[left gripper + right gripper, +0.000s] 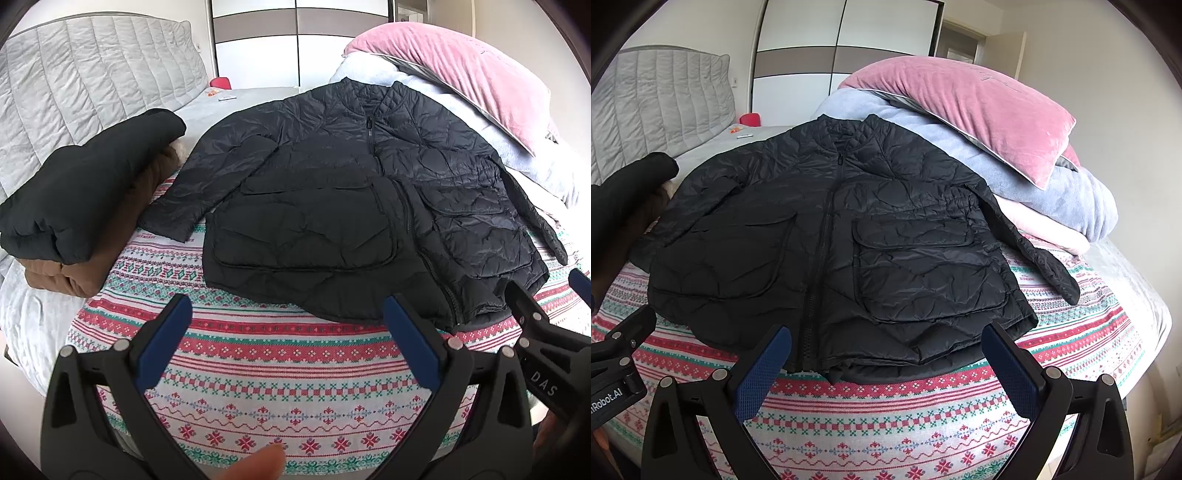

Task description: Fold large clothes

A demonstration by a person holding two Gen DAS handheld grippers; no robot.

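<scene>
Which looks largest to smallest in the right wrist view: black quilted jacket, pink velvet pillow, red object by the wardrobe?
1. black quilted jacket
2. pink velvet pillow
3. red object, smallest, though it lies farthest from the camera.

White letters "DAS" stand on the black body of the right hand-held gripper (554, 295) (seen from the left wrist). The left hand-held gripper (613, 354) carries "nRobot.AI", probably the cut-off end of a longer name.
</scene>
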